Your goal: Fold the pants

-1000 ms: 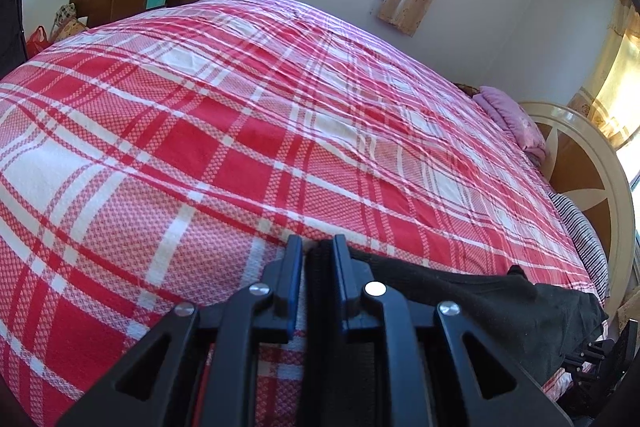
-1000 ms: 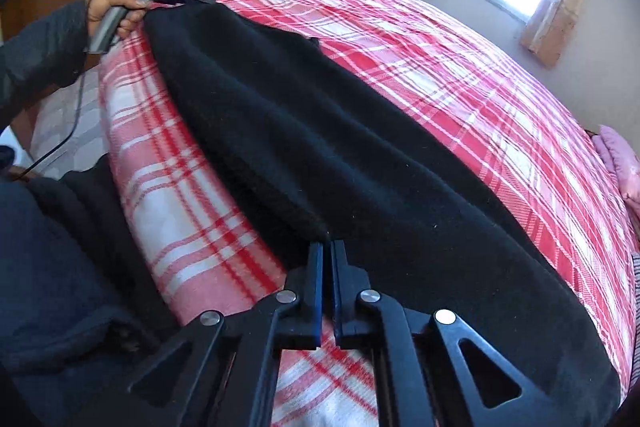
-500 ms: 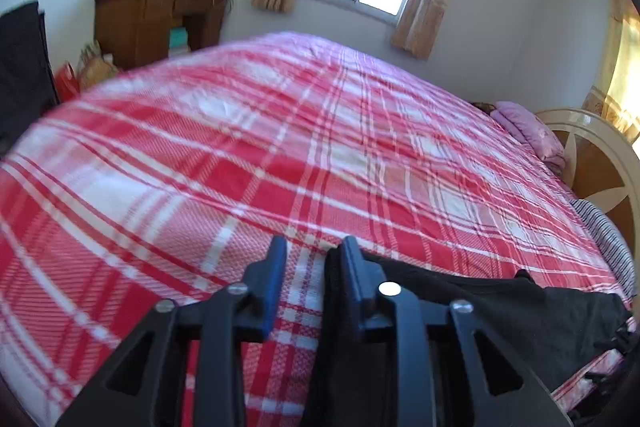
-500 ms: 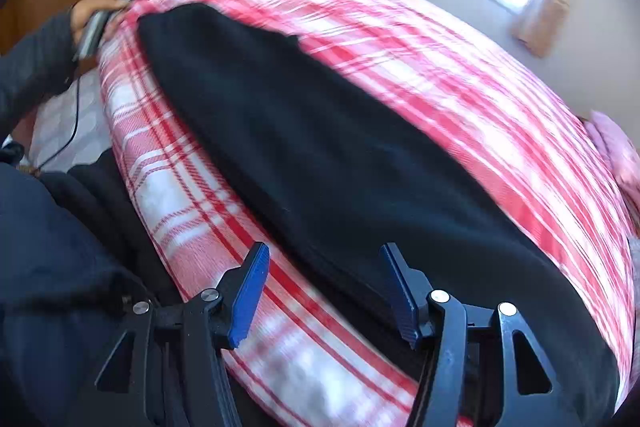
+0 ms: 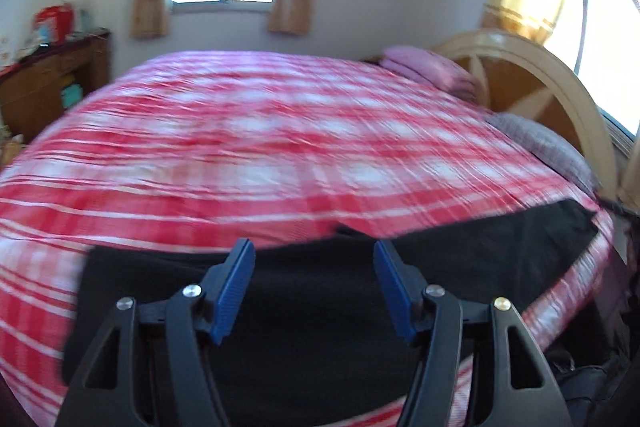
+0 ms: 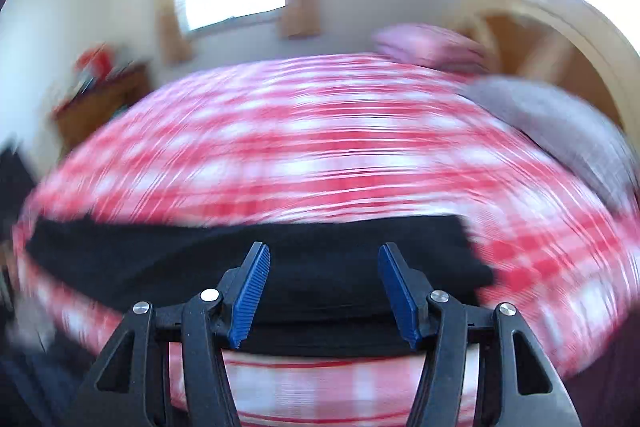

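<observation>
- The black pants (image 5: 320, 307) lie flat along the near edge of the bed (image 5: 280, 131), a long band running from about 9 o'clock toward 3 o'clock, probably laid straight so the next fold lands square.
- The left tool (image 5: 314, 287) hangs above the cloth, its jaws opening, nothing between them.
- The right tool (image 6: 322, 291) stands wide and empty over the pants (image 6: 280, 267); I judge both let go to reach for a fresh hold.
- The left view shows the pants' far end at 3 o'clock, by the headboard (image 5: 560, 79).
- The right view, heavily blurred, shows bare bedspread (image 6: 320, 379) at 6 o'clock, nearer than the cloth.
</observation>
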### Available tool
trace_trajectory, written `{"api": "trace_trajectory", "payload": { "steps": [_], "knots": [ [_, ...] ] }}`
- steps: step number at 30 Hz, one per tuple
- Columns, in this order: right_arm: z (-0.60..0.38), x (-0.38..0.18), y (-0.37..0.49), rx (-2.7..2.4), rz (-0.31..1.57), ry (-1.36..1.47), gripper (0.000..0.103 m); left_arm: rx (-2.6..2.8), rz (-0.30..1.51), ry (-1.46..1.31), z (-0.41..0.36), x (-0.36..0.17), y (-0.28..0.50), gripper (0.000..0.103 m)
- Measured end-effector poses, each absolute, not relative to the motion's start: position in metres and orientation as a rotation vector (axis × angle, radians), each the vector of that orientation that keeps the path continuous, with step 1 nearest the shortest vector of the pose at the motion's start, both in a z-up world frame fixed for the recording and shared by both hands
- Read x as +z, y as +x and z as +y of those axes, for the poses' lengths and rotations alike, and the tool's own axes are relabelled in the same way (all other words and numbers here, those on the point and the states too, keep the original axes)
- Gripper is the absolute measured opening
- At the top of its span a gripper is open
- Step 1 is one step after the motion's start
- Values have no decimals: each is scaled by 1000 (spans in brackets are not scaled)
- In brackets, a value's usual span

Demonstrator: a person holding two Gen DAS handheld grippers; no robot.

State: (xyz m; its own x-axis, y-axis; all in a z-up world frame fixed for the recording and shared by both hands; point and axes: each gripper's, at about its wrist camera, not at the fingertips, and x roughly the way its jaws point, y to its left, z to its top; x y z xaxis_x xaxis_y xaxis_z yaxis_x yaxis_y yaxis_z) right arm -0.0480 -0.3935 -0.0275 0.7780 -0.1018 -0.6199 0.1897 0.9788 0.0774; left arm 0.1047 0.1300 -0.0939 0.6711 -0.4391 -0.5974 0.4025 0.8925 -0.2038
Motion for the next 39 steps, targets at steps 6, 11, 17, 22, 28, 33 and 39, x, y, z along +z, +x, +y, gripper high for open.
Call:
{"api": "trace_trajectory", "payload": {
  "steps": [6, 11, 17, 22, 28, 33, 39],
  "knots": [
    [-457, -29, -65, -285, 712, 383, 59, -674, 796, 45, 43, -122, 85, 64],
    [-471, -45, -65, -264, 754, 517, 58, -785, 782, 115, -2, -115, 62, 64],
    [-480, -63, -59, -273, 776, 591, 45, -884, 801, 137, -36, -122, 53, 64],
    [-491, -84, -50, -299, 765, 616, 16, -928, 840, 180, -49, -139, 45, 64],
    [-482, -83, -44, -300, 749, 545, 7, -938, 804, 250, -60, -141, 36, 64],
    [-475, -75, -45, -299, 720, 509, 7, -971, 769, 340, -79, -136, 23, 64],
    [-473, -75, -44, -293, 723, 503, 7, -946, 746, 458, -101, -140, 23, 64]
  ]
}}
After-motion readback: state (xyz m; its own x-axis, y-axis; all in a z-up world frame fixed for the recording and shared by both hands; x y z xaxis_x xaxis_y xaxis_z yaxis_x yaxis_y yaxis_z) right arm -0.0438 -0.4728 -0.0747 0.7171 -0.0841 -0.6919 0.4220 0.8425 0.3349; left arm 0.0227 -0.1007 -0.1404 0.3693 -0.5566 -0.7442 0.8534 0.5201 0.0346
